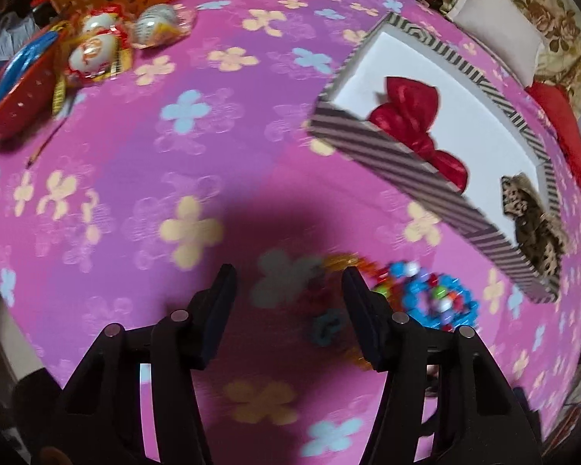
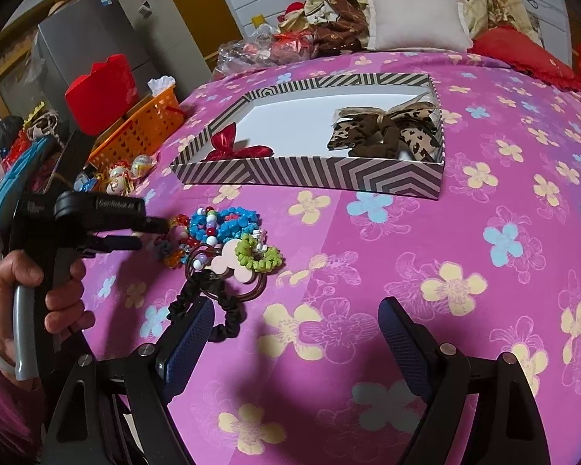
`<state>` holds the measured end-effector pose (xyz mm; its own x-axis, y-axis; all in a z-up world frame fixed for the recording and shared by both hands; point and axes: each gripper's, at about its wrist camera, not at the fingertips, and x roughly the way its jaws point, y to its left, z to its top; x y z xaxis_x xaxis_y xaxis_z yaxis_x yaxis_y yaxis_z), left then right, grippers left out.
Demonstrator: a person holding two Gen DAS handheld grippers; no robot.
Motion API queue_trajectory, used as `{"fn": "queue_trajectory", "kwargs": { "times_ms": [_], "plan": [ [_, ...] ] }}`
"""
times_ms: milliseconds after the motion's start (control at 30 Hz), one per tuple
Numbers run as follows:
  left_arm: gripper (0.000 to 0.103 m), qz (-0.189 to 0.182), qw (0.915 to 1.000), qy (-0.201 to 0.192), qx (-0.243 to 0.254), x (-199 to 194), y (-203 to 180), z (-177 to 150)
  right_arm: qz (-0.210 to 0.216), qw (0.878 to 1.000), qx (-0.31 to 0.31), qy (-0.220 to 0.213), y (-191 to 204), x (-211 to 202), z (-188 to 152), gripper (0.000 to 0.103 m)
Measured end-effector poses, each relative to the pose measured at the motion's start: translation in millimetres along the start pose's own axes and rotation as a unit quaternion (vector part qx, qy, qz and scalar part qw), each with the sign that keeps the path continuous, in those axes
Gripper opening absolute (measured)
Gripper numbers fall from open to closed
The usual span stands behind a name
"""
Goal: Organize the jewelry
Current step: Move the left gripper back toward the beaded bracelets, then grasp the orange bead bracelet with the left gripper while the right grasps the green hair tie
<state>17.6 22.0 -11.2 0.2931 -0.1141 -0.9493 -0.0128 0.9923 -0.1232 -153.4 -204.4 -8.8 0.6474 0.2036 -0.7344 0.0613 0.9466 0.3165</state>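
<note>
A striped black-and-white box (image 2: pixel 313 176) lies on the pink flowered bedspread and holds a red bow (image 2: pixel 236 149) and a leopard-print bow (image 2: pixel 387 130); the box also shows in the left wrist view (image 1: pixel 387 159). A pile of jewelry lies in front of it: blue bead bracelets (image 2: pixel 220 224), a green scrunchie (image 2: pixel 259 255), a pink charm on brown hair ties (image 2: pixel 228 267), a black scrunchie (image 2: pixel 213 310). My left gripper (image 2: pixel 151 234) is open, its tips at the pile's left edge by an orange-red bead bracelet (image 1: pixel 341 261). My right gripper (image 2: pixel 296 329) is open and empty, just in front of the pile.
An orange basket (image 2: pixel 143 128) and wrapped candies (image 2: pixel 124 178) sit at the bed's left edge, with a red box (image 2: pixel 100 93) behind. A white pillow (image 2: pixel 414 19) and red cushion (image 2: pixel 523 54) lie beyond the box. The bedspread (image 2: pixel 445 271) stretches to the right.
</note>
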Motion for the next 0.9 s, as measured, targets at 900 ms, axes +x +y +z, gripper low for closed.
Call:
{"fn": "queue_trajectory", "kwargs": {
  "times_ms": [900],
  "plan": [
    [0.06,0.049,0.9988,-0.002,0.001,-11.8,62.8,-12.3,0.011,1.0,-0.01,-0.005,21.0,-2.2,3.0,0.085]
  ]
}}
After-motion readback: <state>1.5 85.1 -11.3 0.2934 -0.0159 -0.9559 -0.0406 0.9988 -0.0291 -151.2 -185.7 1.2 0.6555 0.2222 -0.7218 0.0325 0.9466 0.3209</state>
